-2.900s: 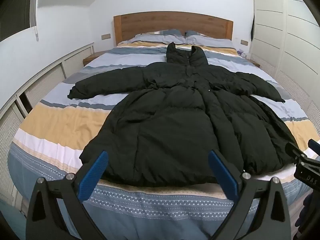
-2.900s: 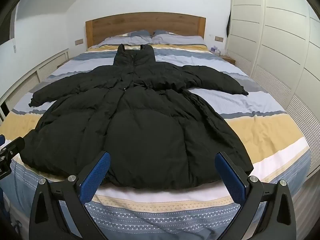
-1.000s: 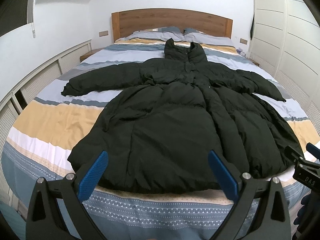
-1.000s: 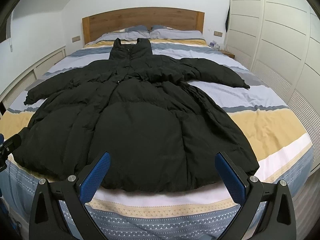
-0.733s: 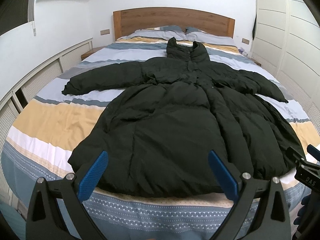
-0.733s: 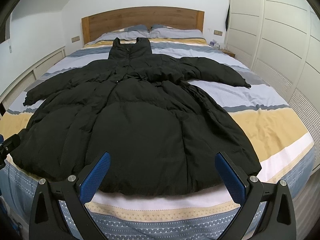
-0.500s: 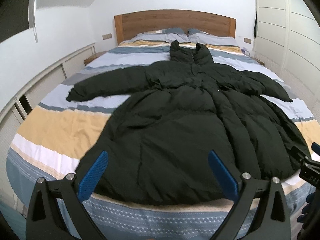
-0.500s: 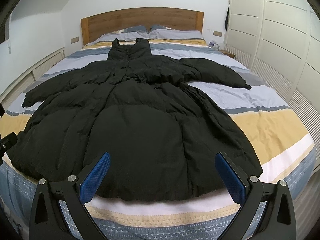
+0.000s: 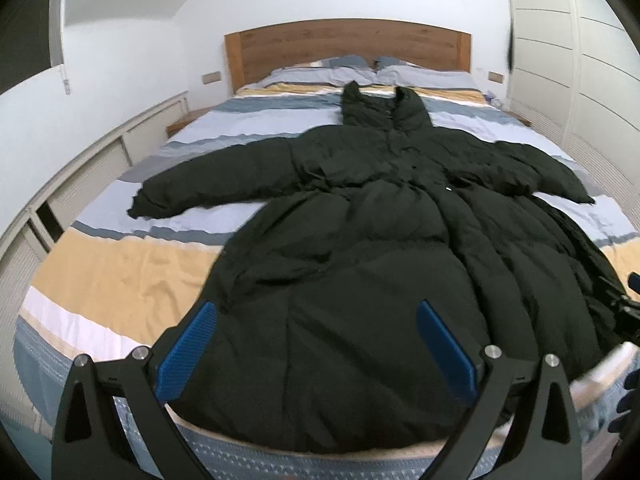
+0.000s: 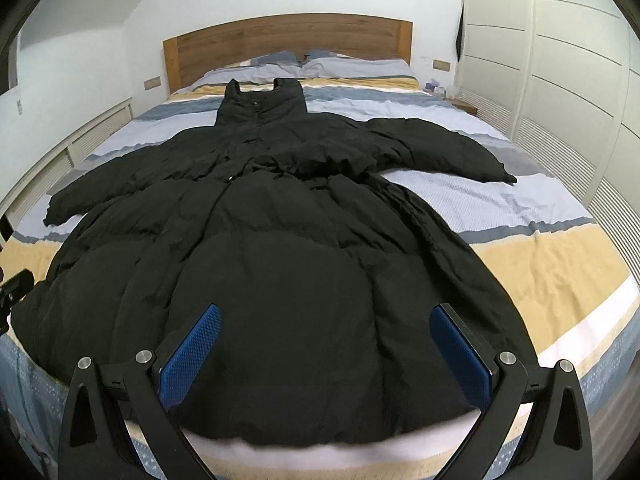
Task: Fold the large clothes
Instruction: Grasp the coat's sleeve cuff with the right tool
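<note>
Black puffer coat (image 9: 360,280) lies flat, sleeves spread, on striped bed (image 9: 120,264). No fold made yet. Left gripper (image 9: 316,344) and right gripper (image 10: 326,354) both spread wide, empty, above hem.

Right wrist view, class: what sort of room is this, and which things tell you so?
Most likely a home bedroom: a double bed with striped bedding, pillows against a wooden headboard, and white wardrobe doors along one wall.
</note>
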Tool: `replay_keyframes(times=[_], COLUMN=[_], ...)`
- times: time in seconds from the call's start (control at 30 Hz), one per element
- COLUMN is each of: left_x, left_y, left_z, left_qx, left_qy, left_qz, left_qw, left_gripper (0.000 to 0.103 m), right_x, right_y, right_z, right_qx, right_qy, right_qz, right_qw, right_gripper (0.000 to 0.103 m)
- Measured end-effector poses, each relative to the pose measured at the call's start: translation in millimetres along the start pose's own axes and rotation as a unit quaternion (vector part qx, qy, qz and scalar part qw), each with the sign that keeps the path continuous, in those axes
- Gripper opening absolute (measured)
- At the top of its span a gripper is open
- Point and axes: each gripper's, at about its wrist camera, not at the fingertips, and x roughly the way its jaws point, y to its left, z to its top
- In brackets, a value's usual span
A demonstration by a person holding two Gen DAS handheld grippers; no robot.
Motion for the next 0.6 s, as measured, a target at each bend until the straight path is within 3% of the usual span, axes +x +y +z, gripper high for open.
replay_keyframes(times=[0.23, 0.47, 0.6], left_x=[20, 48, 68], left_y=[9, 21, 25], left_z=[20, 58, 84], left_qx=[-0.010, -0.023, -0.035], left_qy=[0.008, 0.009, -0.003], left_qz=[-0.013, 0.022, 0.017], left_qw=[0.9998, 0.9995, 0.9992], left_gripper=[0.101, 0.101, 0.101], right_x=[22, 45, 73], right_y=[-16, -32, -55], right_z=[24, 68, 99], right_qx=[0.023, 0.029, 0.055], right_qy=[0.006, -0.006, 0.006], right_qz=[0.005, -0.006, -0.005], right_qw=[1.000, 1.000, 0.998], right_gripper=[0.102, 0.102, 0.102])
